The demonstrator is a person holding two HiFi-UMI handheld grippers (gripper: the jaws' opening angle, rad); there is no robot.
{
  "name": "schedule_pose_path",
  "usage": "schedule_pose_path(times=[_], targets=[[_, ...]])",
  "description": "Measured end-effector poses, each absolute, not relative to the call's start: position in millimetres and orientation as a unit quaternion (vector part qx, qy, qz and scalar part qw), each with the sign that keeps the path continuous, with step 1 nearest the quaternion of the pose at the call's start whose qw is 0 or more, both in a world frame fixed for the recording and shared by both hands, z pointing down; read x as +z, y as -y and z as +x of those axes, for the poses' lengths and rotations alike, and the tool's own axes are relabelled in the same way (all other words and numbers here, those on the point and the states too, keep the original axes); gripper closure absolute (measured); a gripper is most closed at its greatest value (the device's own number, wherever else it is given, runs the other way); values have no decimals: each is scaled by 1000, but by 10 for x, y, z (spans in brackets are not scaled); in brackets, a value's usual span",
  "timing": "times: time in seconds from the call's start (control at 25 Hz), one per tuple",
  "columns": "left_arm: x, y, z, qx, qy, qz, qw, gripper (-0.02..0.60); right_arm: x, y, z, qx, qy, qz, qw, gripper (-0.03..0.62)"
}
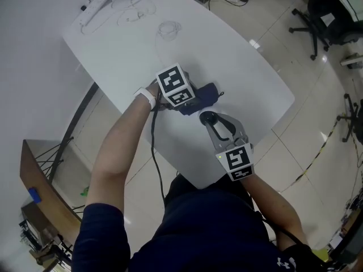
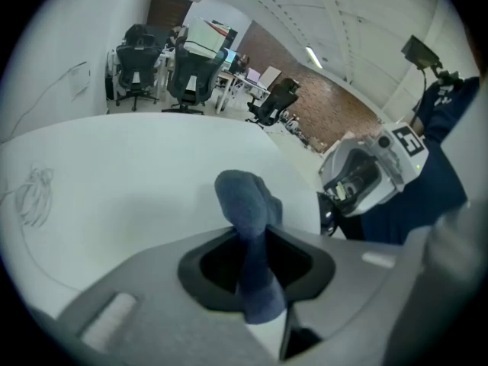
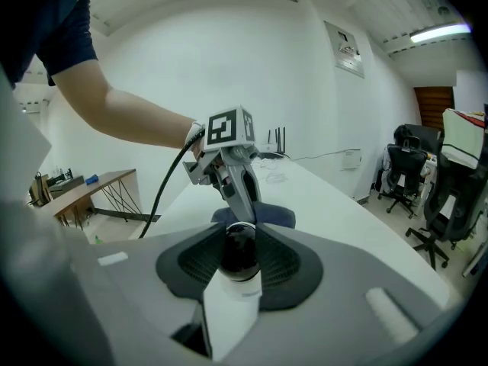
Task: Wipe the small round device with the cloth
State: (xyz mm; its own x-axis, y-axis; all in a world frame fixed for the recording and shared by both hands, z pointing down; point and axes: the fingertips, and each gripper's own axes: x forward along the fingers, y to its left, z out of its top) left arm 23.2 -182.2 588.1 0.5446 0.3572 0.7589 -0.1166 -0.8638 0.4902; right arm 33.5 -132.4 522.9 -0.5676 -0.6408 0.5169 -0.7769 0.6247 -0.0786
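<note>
Table [image 1: 130, 44]; left gripper [image 1: 193, 100] half hides cloth [image 1: 209, 92], right gripper [image 1: 211, 119] device [image 3: 239, 256]

On the table [image 1: 130, 44], close to its near edge, the cloth [image 1: 205, 95] is laid and is pinched between the jaws of the left gripper [image 1: 193, 100]. The device [image 3: 241, 256] is clamped in the right gripper [image 1: 214, 123], just beside the cloth and nearer that edge of the table. Whether it touches the tabletop cannot be told. Cables [image 1: 127, 13] are laid at the table's far end. A desk [image 1: 39, 180] is set to the table's left, while office chairs [image 1: 320, 16] are stood on the floor to its right.
</note>
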Motion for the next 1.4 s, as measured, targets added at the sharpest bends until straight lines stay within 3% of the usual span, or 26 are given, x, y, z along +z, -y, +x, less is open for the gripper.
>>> schedule_pose_path(times=[0.24, 0.56, 0.88, 1.16, 1.4], targets=[[6222, 1751, 170, 487, -53, 828, 272, 501, 5245, 1306, 327, 153, 873, 402, 230, 470], [6240, 1920, 89, 475, 100, 829, 277, 500, 5270, 1314, 392, 158, 873, 400, 231, 470], [5606, 1584, -286, 191, 284, 812, 473, 502, 5127, 1347, 576, 174, 871, 415, 195, 471], [4777, 1316, -199, -8, 331, 812, 481, 502, 5014, 1326, 705, 193, 865, 432, 167, 477], [4969, 1282, -27, -99, 354, 782, 503, 502, 4975, 1336, 720, 200, 864, 436, 155, 479]])
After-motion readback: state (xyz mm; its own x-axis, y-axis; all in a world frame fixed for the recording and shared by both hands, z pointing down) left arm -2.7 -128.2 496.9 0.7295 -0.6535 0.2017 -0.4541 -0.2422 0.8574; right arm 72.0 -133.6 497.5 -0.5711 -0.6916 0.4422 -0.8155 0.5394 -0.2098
